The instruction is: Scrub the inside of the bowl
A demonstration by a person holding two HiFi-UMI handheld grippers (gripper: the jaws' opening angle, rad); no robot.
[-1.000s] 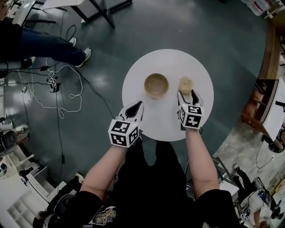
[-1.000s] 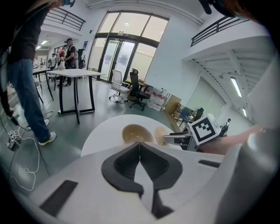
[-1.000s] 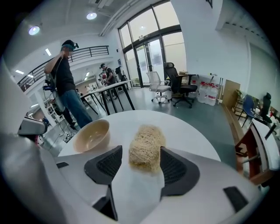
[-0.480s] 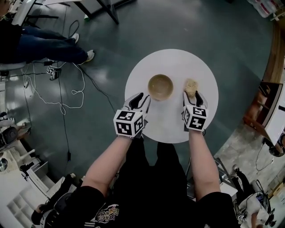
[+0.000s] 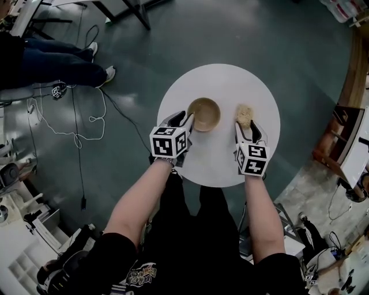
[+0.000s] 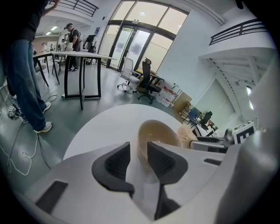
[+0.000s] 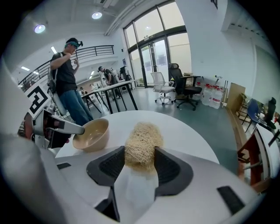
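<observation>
A tan bowl (image 5: 203, 113) stands upright near the middle of the round white table (image 5: 219, 161). My left gripper (image 5: 187, 120) is at the bowl's left rim. In the left gripper view its jaws (image 6: 138, 151) are opening, with the bowl's near wall (image 6: 159, 133) in the narrow gap between the pads. A straw-coloured fibre scrubber (image 5: 244, 115) lies to the right of the bowl. My right gripper (image 5: 247, 125) is closing on the scrubber (image 7: 142, 142), and both pads touch its sides. The bowl (image 7: 92, 133) looks empty inside.
The table's edge (image 5: 173, 161) runs under my left wrist. A seated person's legs (image 5: 52, 63) and floor cables (image 5: 75, 115) are to the left. Wooden furniture (image 5: 346, 75) stands at the right, desk legs (image 5: 132, 14) at the back.
My left gripper has moved forward from the table's near edge to the bowl's rim, and its jaws have opened. The right gripper stays at the scrubber with its jaws narrowing.
</observation>
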